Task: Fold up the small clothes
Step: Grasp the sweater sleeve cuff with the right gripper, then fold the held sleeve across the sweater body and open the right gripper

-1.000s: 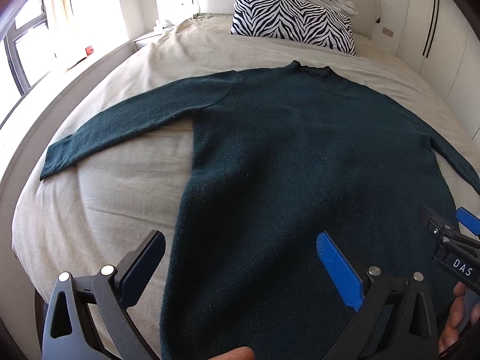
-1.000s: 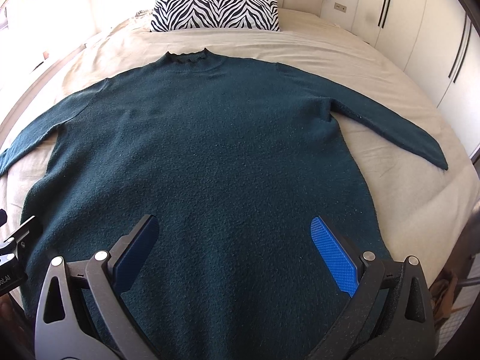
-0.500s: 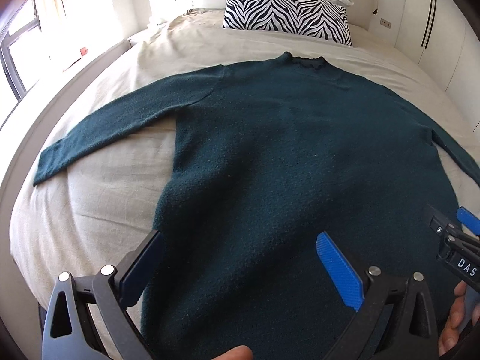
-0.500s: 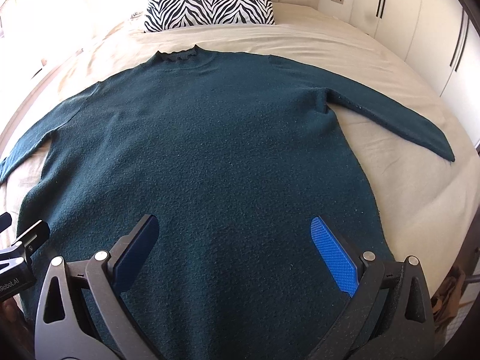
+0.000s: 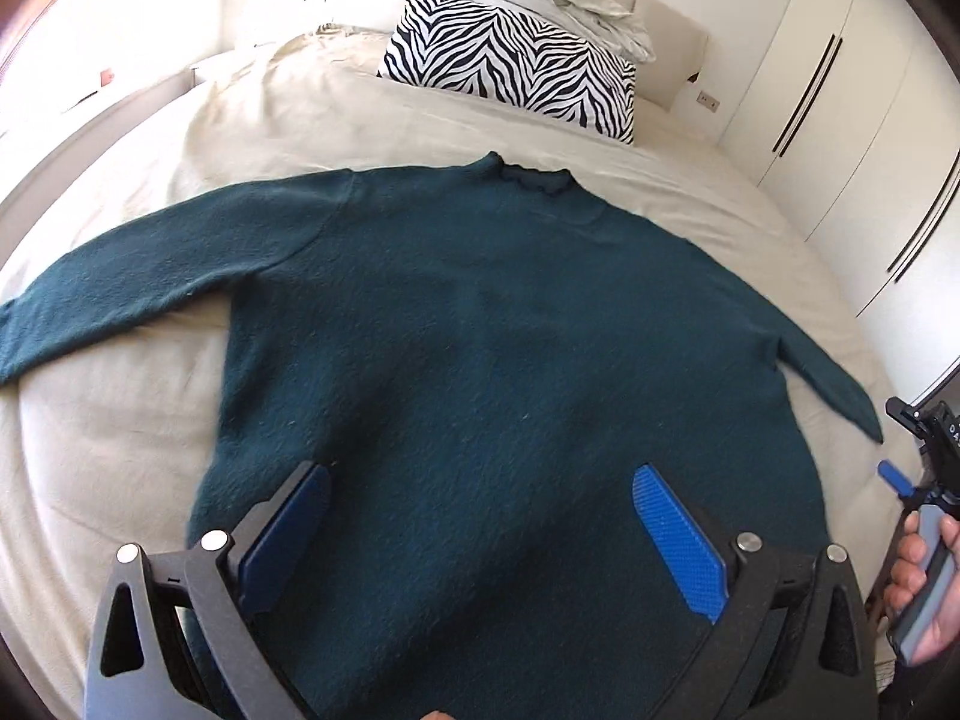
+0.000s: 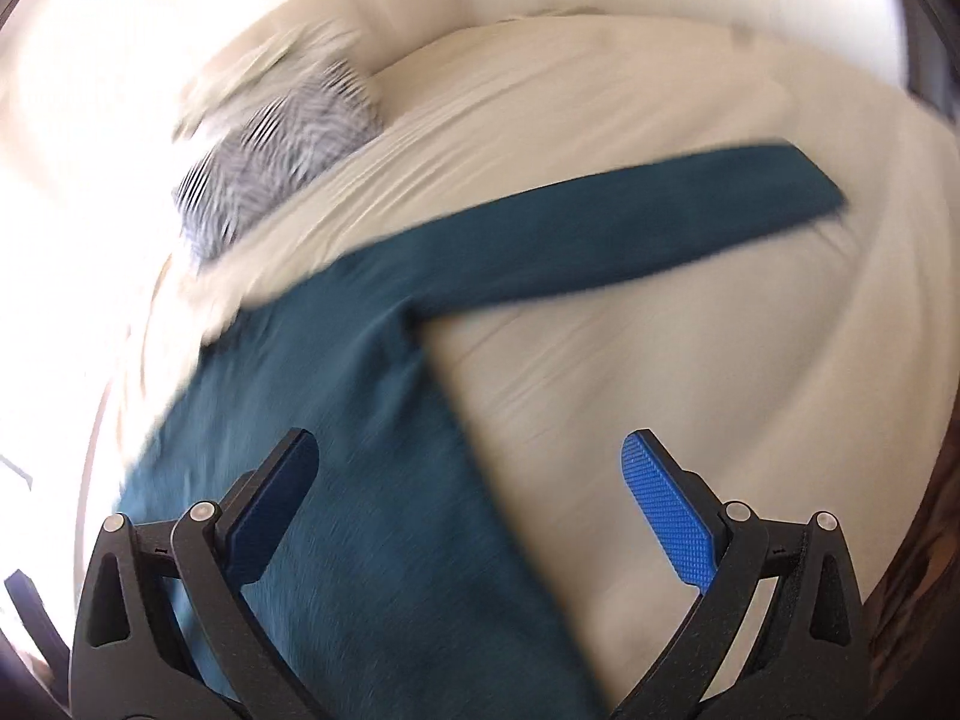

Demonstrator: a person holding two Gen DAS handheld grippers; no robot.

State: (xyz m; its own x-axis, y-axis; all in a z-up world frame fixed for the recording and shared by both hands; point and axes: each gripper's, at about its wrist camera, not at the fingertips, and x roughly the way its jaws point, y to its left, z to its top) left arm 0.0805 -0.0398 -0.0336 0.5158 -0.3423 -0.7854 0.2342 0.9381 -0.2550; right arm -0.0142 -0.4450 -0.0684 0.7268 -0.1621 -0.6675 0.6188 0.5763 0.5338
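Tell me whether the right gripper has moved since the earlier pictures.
Yes. The right gripper has swung rightward: the zebra pillow now sits far left, and the sweater's right sleeve fills the view.

The sweater (image 5: 492, 372) is a deep, plain teal-green, its knit flecked with pale lint. Under it the bed (image 5: 120, 432) wears a beige sheet. The pillow (image 5: 510, 90) at the head is zebra-striped, black on white. Both the left gripper (image 5: 480, 534) and the right gripper (image 6: 474, 510) are black with bright blue pads (image 5: 678, 540). The wardrobe (image 5: 852, 138) is cream with dark handles.
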